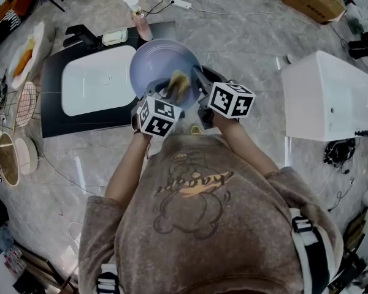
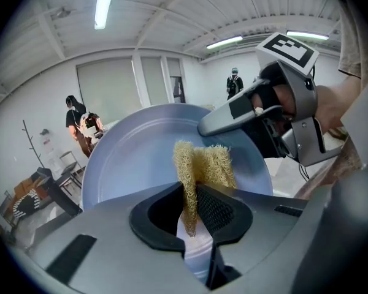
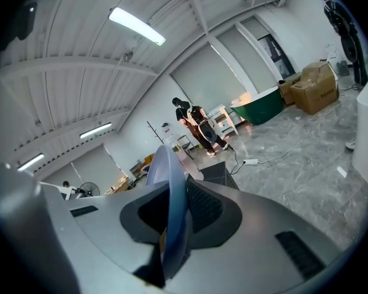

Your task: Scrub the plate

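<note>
Sponge (image 2: 203, 163) half-hidden in left gripper (image 2: 193, 208) jaws

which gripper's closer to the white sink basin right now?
Left. The left gripper, shut on the scrub pad, is just right of the sink basin; the right gripper, clamped on the plate rim, sits farther right, past the left one.

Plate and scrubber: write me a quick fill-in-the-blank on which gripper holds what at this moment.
The right gripper is shut on the rim of the ____.
The left gripper is shut on a yellow ____, folded between its jaws.
In the head view, the sink to the left of the plate is ____ in colour.
Missing words: plate; scrubber; white.
</note>
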A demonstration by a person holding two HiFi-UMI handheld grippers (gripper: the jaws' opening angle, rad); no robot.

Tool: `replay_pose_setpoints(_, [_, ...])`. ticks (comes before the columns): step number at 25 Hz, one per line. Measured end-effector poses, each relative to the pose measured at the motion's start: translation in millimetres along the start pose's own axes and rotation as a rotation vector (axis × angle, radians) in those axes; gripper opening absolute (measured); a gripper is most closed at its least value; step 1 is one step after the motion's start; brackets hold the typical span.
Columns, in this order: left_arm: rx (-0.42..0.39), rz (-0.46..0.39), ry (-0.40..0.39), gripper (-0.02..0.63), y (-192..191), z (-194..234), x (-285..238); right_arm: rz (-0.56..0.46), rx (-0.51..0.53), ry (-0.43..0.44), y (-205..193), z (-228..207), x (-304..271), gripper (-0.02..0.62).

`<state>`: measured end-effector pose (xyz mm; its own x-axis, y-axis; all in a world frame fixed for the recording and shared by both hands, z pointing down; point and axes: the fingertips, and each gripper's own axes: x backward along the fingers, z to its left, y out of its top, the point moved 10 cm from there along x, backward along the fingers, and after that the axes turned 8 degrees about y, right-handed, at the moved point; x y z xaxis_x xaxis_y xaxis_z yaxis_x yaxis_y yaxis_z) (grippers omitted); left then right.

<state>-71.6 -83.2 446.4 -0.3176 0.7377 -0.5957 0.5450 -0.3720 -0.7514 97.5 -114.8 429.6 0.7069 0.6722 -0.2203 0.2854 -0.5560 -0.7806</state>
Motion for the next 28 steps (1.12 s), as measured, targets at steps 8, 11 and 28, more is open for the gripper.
replay_pose_setpoints(8, [0.059,-0.031,0.053,0.064,9.8,26.7,3.9,0.045,0.019,0.074,-3.8,4.6,0.1,0.051])
replay_pose_setpoints(11, [0.089,-0.037,0.081,0.064,9.3,39.9,5.7,0.051,0.012,0.092,-4.7,4.6,1.3,0.051])
replay_pose_setpoints(28, [0.17,-0.035,0.173,0.064,-5.1,78.0,32.0,0.01,0.006,0.054,4.7,-9.8,15.1,0.037])
